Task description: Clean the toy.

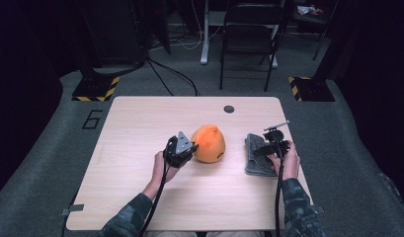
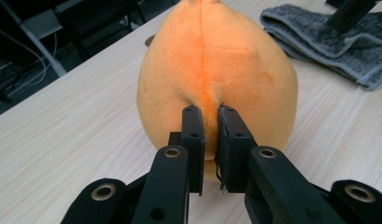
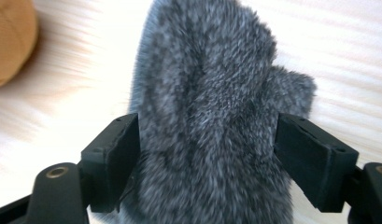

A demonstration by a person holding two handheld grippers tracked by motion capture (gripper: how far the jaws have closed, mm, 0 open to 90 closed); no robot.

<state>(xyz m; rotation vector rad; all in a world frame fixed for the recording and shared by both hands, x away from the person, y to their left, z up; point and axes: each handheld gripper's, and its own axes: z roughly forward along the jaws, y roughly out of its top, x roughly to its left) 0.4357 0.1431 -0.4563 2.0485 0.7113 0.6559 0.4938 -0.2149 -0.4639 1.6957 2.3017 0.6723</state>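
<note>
Pinching is recorded at the left gripper (image 2: 209, 116): its two black jaws are drawn almost together on a fold of the round orange plush toy (image 2: 216, 70), nipped at the seam on the near side. Nearest the table edge in the high view, two forearms in camouflage-patterned sleeves are seen, each hand carrying a gripper with a black cable trailing back. The left gripper (image 1: 189, 148) is held at the left flank of the orange plush toy (image 1: 209, 143), which sits on the pale wood-grain table (image 1: 140, 197) close to its centre. The right gripper (image 1: 261, 148) is set down on the folded grey fluffy cloth (image 1: 254, 165), which lies flat on the table to the right of the toy and apart from it. In the right gripper view the jaws are spread wide, one at each flank of the grey cloth (image 3: 212, 107); the cloth is between them, and whether the pads press on it cannot be told. A small dark round hole (image 1: 229, 109) is noted near the far table edge. A black folding chair (image 1: 249, 39) stands on the grey floor beyond.
</note>
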